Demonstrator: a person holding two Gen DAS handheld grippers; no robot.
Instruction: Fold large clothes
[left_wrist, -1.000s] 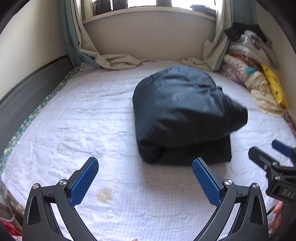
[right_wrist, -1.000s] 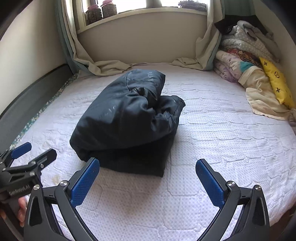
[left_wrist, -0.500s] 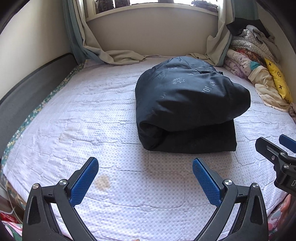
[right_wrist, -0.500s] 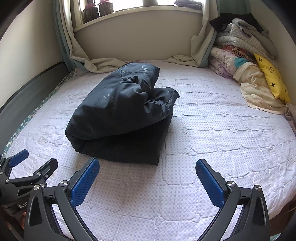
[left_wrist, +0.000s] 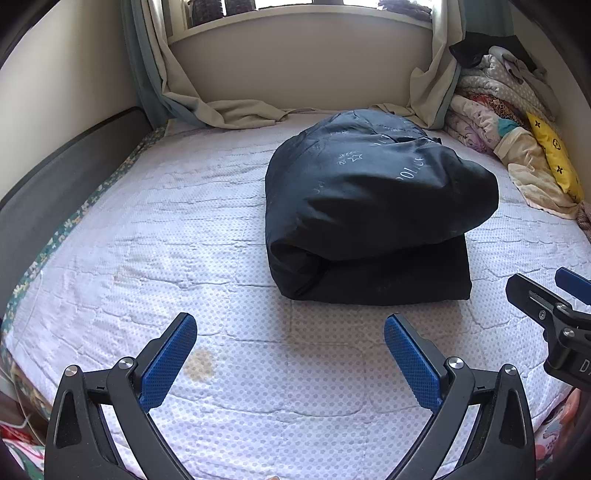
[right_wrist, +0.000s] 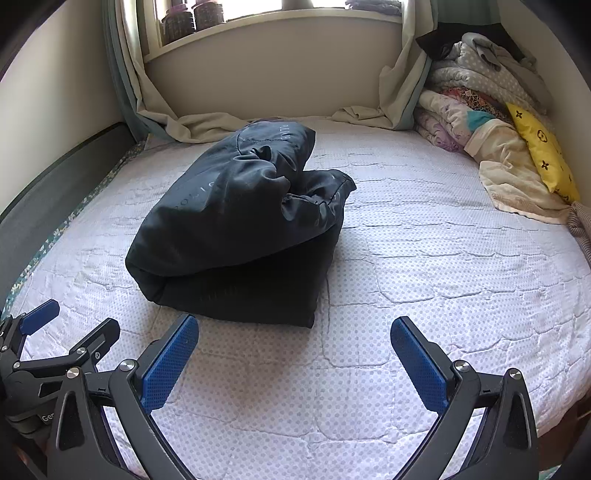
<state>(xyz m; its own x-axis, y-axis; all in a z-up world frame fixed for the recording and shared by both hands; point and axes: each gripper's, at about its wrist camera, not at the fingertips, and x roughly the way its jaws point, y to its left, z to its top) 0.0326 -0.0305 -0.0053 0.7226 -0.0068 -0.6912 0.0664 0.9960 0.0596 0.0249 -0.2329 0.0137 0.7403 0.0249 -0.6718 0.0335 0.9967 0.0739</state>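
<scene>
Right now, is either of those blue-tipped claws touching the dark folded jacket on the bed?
Apart. In each wrist view, pale mattress shows between the open gripper's fingertips and the folded jacket: left gripper, right gripper.

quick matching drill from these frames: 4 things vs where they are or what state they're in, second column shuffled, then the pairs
Things:
1. dark jacket
2. yellow cushion
3. left gripper
4. jars

Places or states:
A. on the windowsill
B. folded in a bundle on the mattress
C. open, holding nothing
D. leaning on the heap of bedding at the right wall

Pairs: 1-B, 2-D, 3-C, 4-A
</scene>
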